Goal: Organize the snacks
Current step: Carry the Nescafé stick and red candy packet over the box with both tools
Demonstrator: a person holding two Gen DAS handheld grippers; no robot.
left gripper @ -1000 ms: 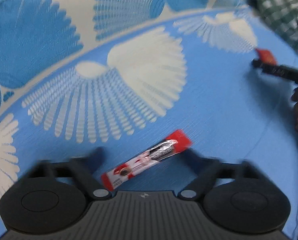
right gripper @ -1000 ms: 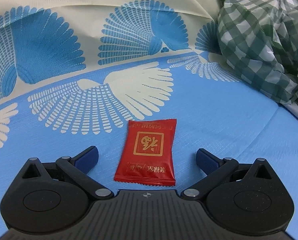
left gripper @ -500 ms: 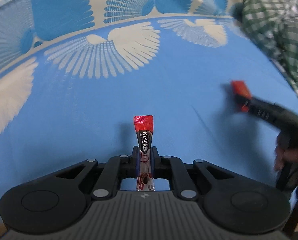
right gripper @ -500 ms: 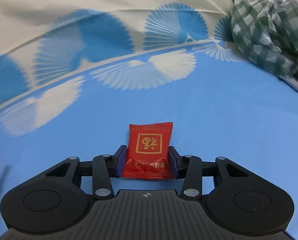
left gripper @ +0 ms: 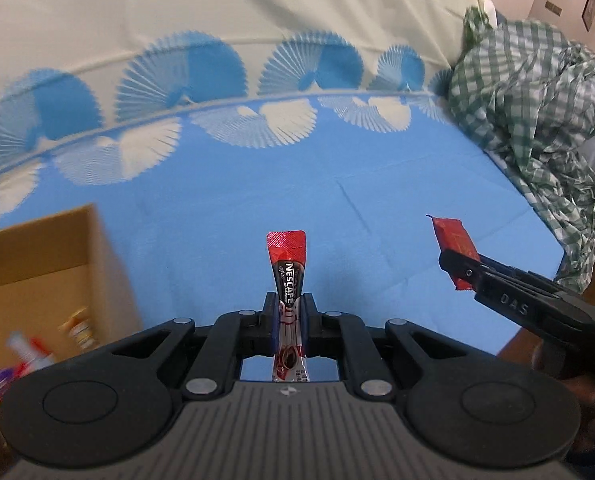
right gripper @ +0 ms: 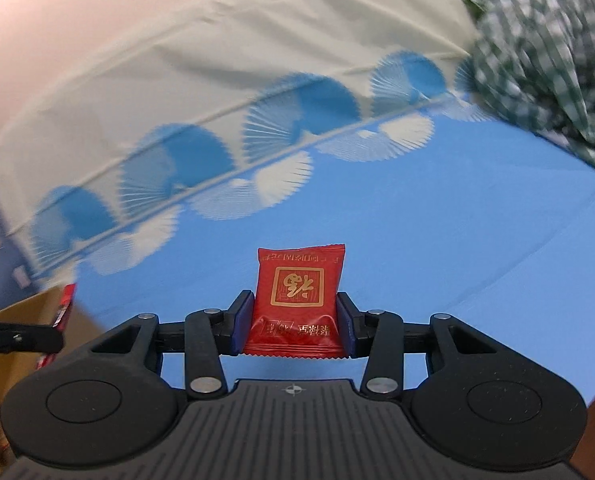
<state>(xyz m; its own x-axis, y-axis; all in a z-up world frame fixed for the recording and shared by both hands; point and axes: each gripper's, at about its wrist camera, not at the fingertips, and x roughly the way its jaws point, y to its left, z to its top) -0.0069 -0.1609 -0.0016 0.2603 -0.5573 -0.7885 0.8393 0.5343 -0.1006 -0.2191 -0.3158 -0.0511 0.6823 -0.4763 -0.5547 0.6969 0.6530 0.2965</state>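
Observation:
My left gripper (left gripper: 288, 312) is shut on a red Nescafe coffee stick (left gripper: 287, 268) and holds it upright above the blue cloth. My right gripper (right gripper: 293, 316) is shut on a red snack packet (right gripper: 297, 296) with a gold square emblem, lifted off the cloth. In the left wrist view the right gripper (left gripper: 455, 266) shows at the right with the red packet (left gripper: 453, 240) in it. In the right wrist view the left gripper (right gripper: 55, 330) shows at the far left edge with the coffee stick (right gripper: 65, 304) in it. A cardboard box (left gripper: 37, 264) at the lower left holds several blurred snacks (left gripper: 29, 354).
The blue and cream tablecloth (left gripper: 237, 200) with a fan pattern covers the surface. A crumpled green checked cloth (left gripper: 537, 120) lies at the far right. The box's corner (right gripper: 13, 320) shows at the left of the right wrist view.
Both grippers closed on their items, then lifted them off the cloth and swung left. The cardboard box has come into view.

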